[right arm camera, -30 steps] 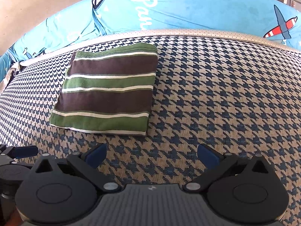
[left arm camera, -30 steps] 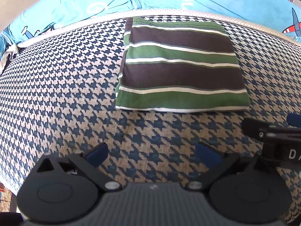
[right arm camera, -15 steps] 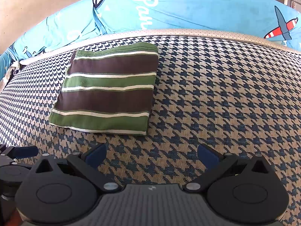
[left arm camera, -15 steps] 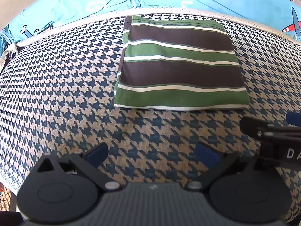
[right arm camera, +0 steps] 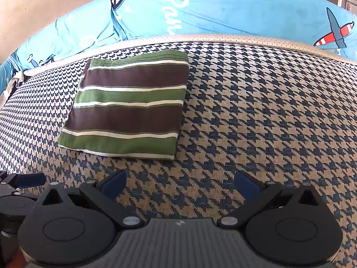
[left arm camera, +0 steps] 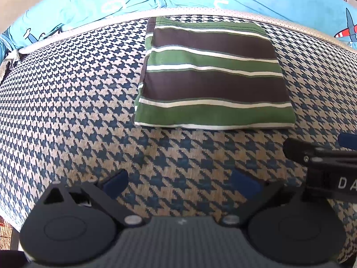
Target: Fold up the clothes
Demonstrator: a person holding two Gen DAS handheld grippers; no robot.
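A garment with green, brown and white stripes [left arm camera: 212, 82] lies folded into a flat rectangle on the houndstooth cushion [left arm camera: 67, 102]. The right wrist view has the same folded garment [right arm camera: 127, 109] to the left of centre. My left gripper [left arm camera: 179, 184] hangs open over bare cushion, short of the garment's near edge, with nothing between its blue pads. My right gripper [right arm camera: 180, 184] is open too, near the garment's front right corner and apart from it. Each wrist view catches the other gripper at its edge: the right one [left arm camera: 323, 160], the left one [right arm camera: 20, 183].
Bright blue printed pillows or bedding [right arm camera: 223, 11] run along the back of the cushion, behind a pale piped edge [right arm camera: 245, 39]. The cushion falls away at the left edge [left arm camera: 9, 203]. Wide houndstooth surface extends to the right of the garment [right arm camera: 279, 111].
Both views have shifted only slightly; the garment sits a touch nearer in the left wrist view. The folded garment has not changed shape and both grippers stay open.
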